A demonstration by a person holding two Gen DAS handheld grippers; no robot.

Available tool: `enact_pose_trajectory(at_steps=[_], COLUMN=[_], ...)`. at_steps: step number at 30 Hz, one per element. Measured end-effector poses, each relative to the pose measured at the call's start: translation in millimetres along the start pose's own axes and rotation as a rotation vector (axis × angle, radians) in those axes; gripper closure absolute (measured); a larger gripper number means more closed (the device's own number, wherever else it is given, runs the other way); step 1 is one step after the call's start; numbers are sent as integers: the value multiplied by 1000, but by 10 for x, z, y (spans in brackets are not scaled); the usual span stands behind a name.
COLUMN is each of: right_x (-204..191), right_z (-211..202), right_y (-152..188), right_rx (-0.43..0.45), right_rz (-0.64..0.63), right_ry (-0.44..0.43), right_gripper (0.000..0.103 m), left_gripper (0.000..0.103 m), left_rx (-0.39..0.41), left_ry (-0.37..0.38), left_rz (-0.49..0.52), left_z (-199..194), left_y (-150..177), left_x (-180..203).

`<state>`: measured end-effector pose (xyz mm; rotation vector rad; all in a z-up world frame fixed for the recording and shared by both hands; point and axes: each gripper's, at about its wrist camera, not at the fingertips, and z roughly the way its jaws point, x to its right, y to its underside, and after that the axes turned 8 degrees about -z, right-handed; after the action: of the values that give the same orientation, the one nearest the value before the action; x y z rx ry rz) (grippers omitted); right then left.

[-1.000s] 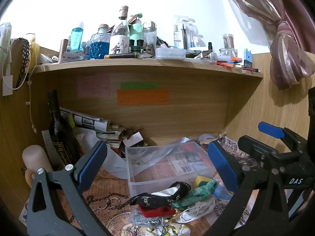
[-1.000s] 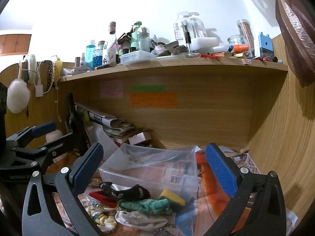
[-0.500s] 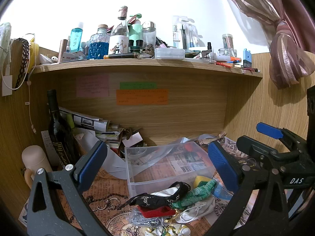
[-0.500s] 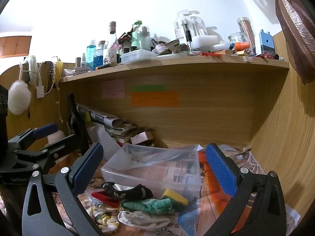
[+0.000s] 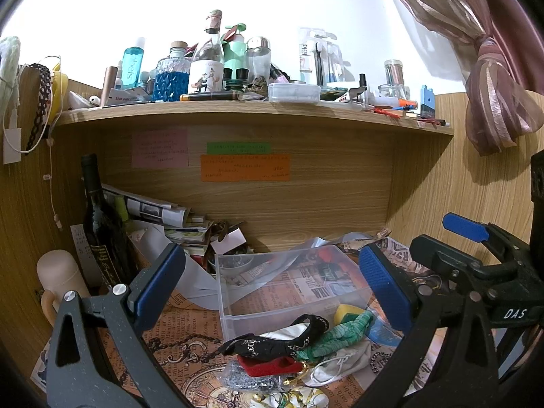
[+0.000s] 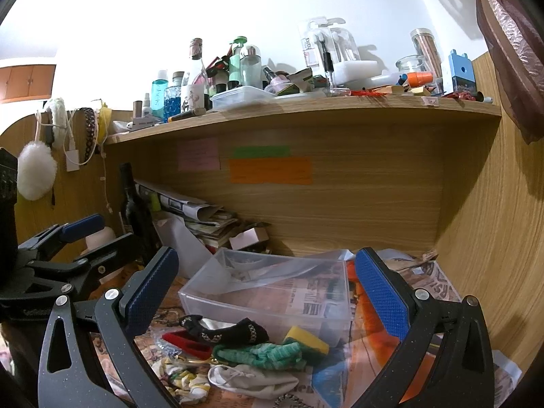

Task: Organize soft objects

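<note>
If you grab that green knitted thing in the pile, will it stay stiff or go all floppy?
The green knitted cloth lies crumpled and draped over its neighbours, so it will probably droop. It looks light. It touches the yellow sponge and black band, so those might shift.

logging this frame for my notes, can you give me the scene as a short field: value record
left claw: open, holding nothing, above the pile
right claw: open, holding nothing, above the pile
clear plastic bin: on the desk, no soft items inside
black sock: on the pile in front of the bin
green cloth: beside the yellow sponge
white drawstring pouch: nearest edge of the pile
progress: nothing sorted yet
</note>
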<state>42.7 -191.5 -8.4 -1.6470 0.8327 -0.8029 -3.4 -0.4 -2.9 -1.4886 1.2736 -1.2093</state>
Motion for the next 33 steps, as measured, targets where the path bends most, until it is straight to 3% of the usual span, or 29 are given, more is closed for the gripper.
enact_pose_trajectory(at_steps=[33], right_x=[-25], right_z=[-11], right_y=[-20], right_rx=[3], right_rz=[5], right_ry=[-4], right_gripper=[0], left_gripper=[0], left_rx=[-2], left_ry=[2], left_rz=[-4], left_z=[19], left_y=[29], left_x=[29])
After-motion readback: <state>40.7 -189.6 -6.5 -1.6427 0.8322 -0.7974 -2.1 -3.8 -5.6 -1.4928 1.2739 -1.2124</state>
